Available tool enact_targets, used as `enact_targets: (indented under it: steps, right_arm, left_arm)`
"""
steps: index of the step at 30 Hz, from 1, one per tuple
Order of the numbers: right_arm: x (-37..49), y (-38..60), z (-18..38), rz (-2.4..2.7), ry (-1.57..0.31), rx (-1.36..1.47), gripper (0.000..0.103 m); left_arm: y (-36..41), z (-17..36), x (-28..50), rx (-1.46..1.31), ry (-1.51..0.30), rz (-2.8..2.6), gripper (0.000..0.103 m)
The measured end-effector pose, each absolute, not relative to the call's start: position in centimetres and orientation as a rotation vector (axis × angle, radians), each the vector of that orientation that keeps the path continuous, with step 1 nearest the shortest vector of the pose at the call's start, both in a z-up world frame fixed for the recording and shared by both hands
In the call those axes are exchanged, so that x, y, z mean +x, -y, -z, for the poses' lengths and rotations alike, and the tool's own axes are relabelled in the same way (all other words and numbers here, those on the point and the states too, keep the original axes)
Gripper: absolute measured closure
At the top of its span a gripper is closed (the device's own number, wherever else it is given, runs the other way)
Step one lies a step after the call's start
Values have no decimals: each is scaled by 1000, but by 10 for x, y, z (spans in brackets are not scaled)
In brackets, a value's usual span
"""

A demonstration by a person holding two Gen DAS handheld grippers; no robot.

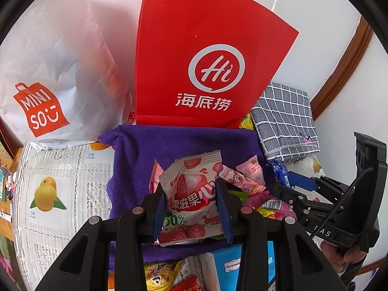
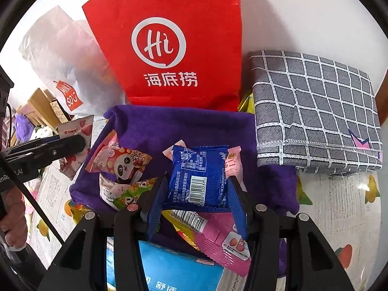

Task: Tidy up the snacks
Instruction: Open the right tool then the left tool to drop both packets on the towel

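Observation:
My left gripper (image 1: 191, 189) is shut on a white and red strawberry snack packet (image 1: 191, 198) and holds it above the purple cloth (image 1: 135, 155). My right gripper (image 2: 197, 181) is shut on a blue snack packet (image 2: 198, 177) over the same cloth (image 2: 150, 126). Loose snacks lie on the cloth: a panda packet (image 2: 123, 162), a green packet (image 2: 135, 191) and a pink packet (image 2: 218, 237). The right gripper also shows at the right of the left wrist view (image 1: 288, 181). The left gripper with its packet shows at the left of the right wrist view (image 2: 75, 140).
A red paper bag (image 1: 206, 55) stands behind the cloth, with a white MINISO bag (image 1: 53, 77) to its left. A folded grey checked cloth (image 2: 315, 111) lies at the right. A blue box (image 2: 174, 266) sits at the near edge. A fruit-print tablecloth (image 1: 53, 194) covers the table.

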State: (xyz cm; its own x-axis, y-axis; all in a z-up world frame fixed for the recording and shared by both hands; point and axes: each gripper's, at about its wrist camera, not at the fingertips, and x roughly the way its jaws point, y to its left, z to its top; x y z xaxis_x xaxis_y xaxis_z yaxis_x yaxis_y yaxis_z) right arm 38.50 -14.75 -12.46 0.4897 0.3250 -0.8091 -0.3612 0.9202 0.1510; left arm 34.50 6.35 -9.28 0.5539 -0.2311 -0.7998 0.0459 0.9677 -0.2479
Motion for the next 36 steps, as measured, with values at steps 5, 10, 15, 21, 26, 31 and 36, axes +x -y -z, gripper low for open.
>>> enact_targets:
  steps: [5, 10, 15, 21, 26, 31, 36]
  right_arm:
    - [385, 148, 125, -418, -978, -41, 53]
    - [385, 147, 125, -419, -980, -43, 53]
    - [386, 145, 126, -424, -990, -52, 53]
    - [386, 143, 130, -442, -1005, -52, 53]
    - [389, 142, 137, -450, -1037, -59, 53]
    - [387, 140, 138, -458, -1044, -78, 53]
    - [388, 142, 136, -451, -1046, -79, 53]
  left_arm:
    - [-63, 93, 345, -207, -972, 164, 67]
    - [-63, 93, 345, -204, -973, 164, 67]
    - [-63, 94, 346, -196, -982, 150, 67]
    - [-67, 103, 350, -205, -1006, 135, 67]
    - [-61, 114, 356, -202, -1045, 154, 67]
    - [-50, 124, 359, -188, -1075, 171, 67]
    - [-37, 135, 362, -214, -1096, 216, 67]
